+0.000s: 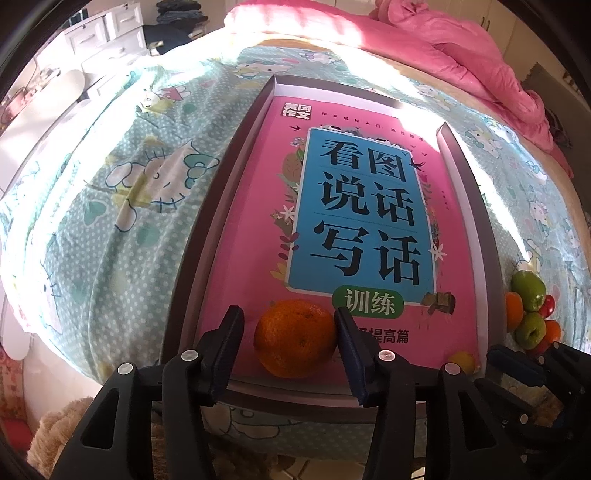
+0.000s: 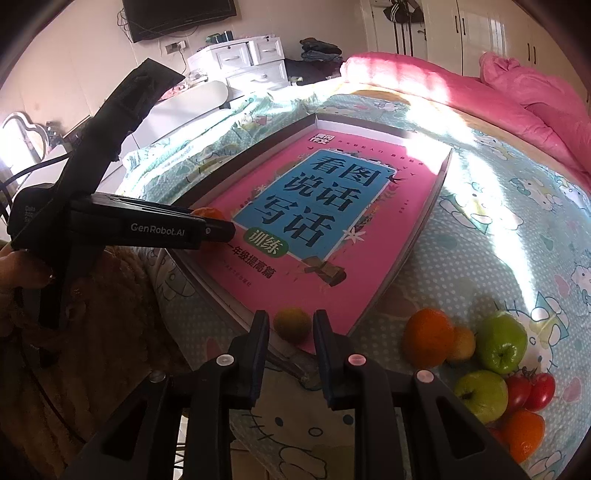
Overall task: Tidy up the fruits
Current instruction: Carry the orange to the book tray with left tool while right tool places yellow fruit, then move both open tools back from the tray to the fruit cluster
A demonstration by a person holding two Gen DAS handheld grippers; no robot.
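Note:
A shallow grey box (image 1: 207,236) lies on the bed with a pink book (image 1: 369,206) inside it. In the left wrist view my left gripper (image 1: 291,338) is open around an orange (image 1: 295,338) that rests on the book at the box's near end; the right finger touches it, the left stands apart. In the right wrist view my right gripper (image 2: 291,325) is open around a small yellow-brown fruit (image 2: 292,324) on the book's near corner. The left gripper (image 2: 221,230) shows there at the left. A pile of green apples (image 2: 500,341), oranges (image 2: 428,338) and tomatoes (image 2: 539,391) lies right of the box.
The bed has a light blue cartoon-print sheet (image 1: 122,206). A pink quilt (image 1: 461,48) is bunched at the far end. White drawers (image 2: 240,62) and a wall television (image 2: 177,14) stand beyond the bed. A brown plush toy (image 2: 122,332) lies at the bed's near left edge.

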